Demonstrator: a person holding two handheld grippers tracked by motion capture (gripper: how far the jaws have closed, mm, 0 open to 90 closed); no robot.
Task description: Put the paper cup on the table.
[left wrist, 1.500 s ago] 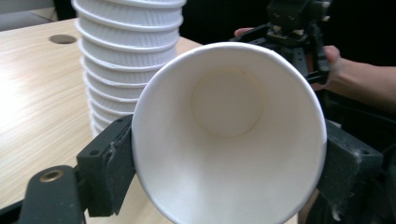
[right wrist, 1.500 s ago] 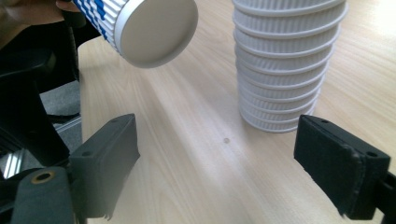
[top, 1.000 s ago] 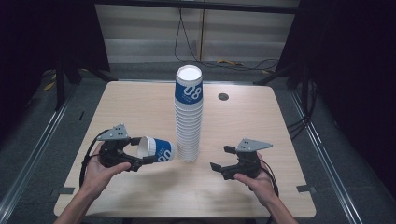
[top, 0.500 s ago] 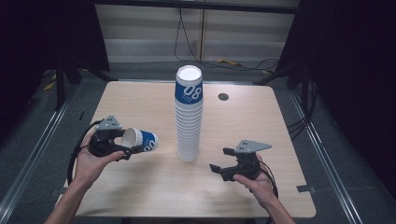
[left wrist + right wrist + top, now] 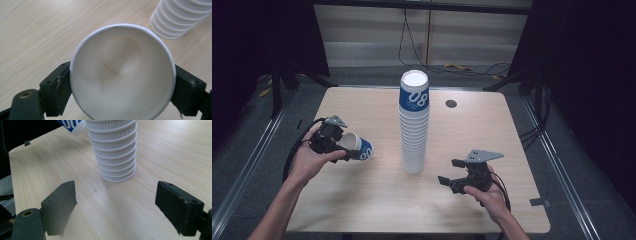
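Note:
A tall stack of white paper cups (image 5: 414,125) with a blue-banded top cup stands mid-table. My left gripper (image 5: 343,145), left of the stack, is shut on a single blue-and-white cup (image 5: 357,146) held on its side. In the left gripper view the pads press both sides of the cup's rim (image 5: 122,75), whose mouth faces the camera, and the stack's base (image 5: 180,20) is at the upper right. My right gripper (image 5: 448,171) stands open right of the stack's base (image 5: 116,152). Its jaws have just closed a little, with nothing between them.
The wooden table (image 5: 492,130) has a small dark round hole (image 5: 451,104) at the back right of the stack. A strip of black tape (image 5: 537,202) sits at its right front edge. Cables lie on the floor beyond the far edge.
My left gripper has carried the single cup leftward, away from the stack, and tipped its mouth more toward the person. The right hand has stayed in place.

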